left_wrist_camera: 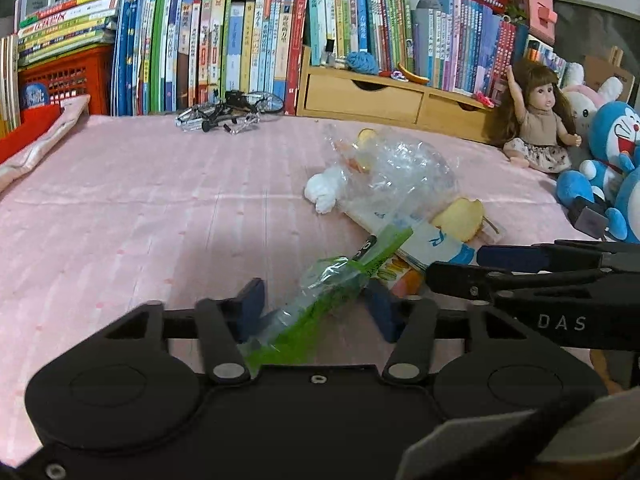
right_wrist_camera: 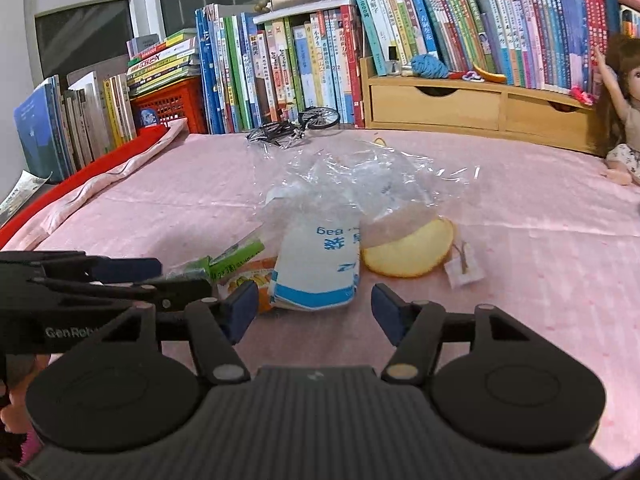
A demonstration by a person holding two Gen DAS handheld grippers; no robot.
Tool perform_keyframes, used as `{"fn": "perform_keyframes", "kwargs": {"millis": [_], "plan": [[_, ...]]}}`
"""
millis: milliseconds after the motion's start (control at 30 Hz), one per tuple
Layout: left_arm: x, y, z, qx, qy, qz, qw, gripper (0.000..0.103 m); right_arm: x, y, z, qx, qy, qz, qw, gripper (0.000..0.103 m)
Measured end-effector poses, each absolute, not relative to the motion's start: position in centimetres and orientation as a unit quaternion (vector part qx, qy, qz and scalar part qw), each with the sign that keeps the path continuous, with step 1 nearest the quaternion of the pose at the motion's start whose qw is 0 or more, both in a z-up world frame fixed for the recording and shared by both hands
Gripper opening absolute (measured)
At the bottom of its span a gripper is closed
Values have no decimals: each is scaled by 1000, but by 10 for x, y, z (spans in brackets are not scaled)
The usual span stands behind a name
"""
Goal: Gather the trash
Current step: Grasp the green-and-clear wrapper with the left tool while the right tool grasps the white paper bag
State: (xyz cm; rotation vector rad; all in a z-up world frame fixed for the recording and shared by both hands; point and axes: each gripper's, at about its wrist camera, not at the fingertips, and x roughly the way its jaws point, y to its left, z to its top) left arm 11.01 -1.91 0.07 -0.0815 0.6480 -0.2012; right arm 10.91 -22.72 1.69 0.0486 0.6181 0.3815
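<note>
A pile of trash lies on the pink tablecloth (left_wrist_camera: 140, 208). My left gripper (left_wrist_camera: 316, 306) is open, and a clear and green plastic wrapper (left_wrist_camera: 332, 292) lies between its blue pads without being squeezed. My right gripper (right_wrist_camera: 314, 312) is also open, just short of a blue-and-white bag packet (right_wrist_camera: 316, 268). An apple slice (right_wrist_camera: 408, 252) sits to the right of the packet, and an orange snack wrapper (right_wrist_camera: 256, 276) to its left. A crumpled clear plastic bag (right_wrist_camera: 360, 184) covers the back of the pile. A white tissue wad (left_wrist_camera: 322, 192) lies at the pile's far left.
Rows of books line the back, beside a wooden drawer box (left_wrist_camera: 380, 96) and a red crate (left_wrist_camera: 64, 76). A model bicycle (left_wrist_camera: 228, 112) stands near the books. A doll (left_wrist_camera: 540, 120) and a blue plush toy (left_wrist_camera: 616, 152) sit at the right edge. A small paper tag (right_wrist_camera: 464, 270) lies by the apple slice.
</note>
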Motion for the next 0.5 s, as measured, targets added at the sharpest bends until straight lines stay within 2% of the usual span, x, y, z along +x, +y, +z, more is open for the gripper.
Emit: {"fn": "perform_keyframes", "kwargs": {"millis": [133, 233, 500], "plan": [[110, -15, -2, -61, 321, -103, 940, 31, 117, -223, 14, 27, 306, 194, 932, 72], [105, -15, -1, -63, 318, -90, 942, 30, 119, -220, 12, 28, 313, 198, 928, 55], [89, -11, 6, -78, 310, -71, 945, 30, 101, -224, 17, 10, 296, 189, 936, 39]]}}
